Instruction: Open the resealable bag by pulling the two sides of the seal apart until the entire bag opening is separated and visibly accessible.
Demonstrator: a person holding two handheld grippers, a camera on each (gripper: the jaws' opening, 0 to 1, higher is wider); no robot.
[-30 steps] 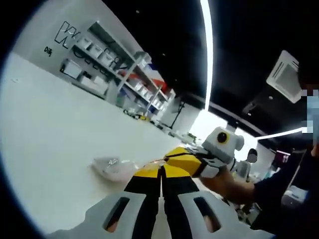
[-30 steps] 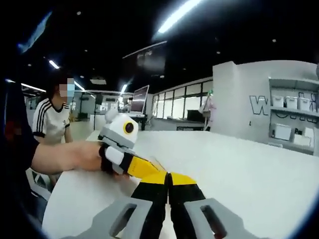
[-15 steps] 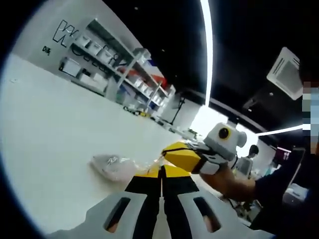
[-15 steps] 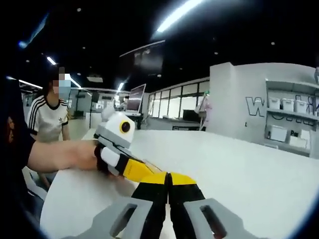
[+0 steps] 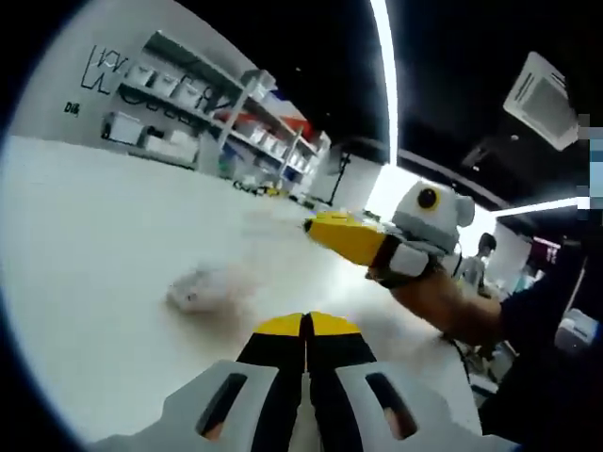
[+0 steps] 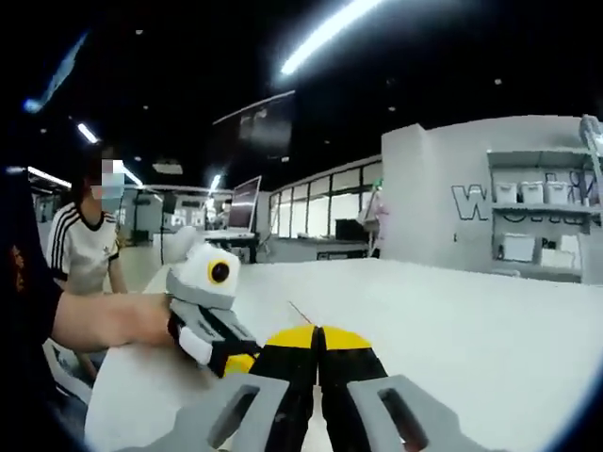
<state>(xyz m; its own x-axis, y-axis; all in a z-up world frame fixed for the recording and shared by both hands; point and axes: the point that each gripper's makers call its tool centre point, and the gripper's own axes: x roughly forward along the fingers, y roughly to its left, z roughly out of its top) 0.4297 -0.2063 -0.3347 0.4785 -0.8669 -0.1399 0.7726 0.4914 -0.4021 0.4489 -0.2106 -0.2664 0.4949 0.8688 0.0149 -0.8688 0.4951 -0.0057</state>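
Left gripper (image 5: 306, 325), black-and-yellow, two-jawed, hand-held: clenched shut, nothing visible between the jaws, poised just this side of the bag and apart from it. Small clear plastic resealable bag (image 5: 200, 288): lying crumpled and blurred on the wide white table (image 5: 94, 235), touched by neither tool. Right gripper (image 5: 320, 227), same black-and-yellow build: to the right of the bag and raised above it, jaws pressed together too, seemingly empty, though a thin line near its tips in the right gripper view cannot be identified.

Progress, as a judgement: cannot tell whether the seal is parted, the bag too blurred and small to read. Left to do if still sealed: regrip both sides, pull apart along the whole mouth.

Count: one bag, two grippers, one table.
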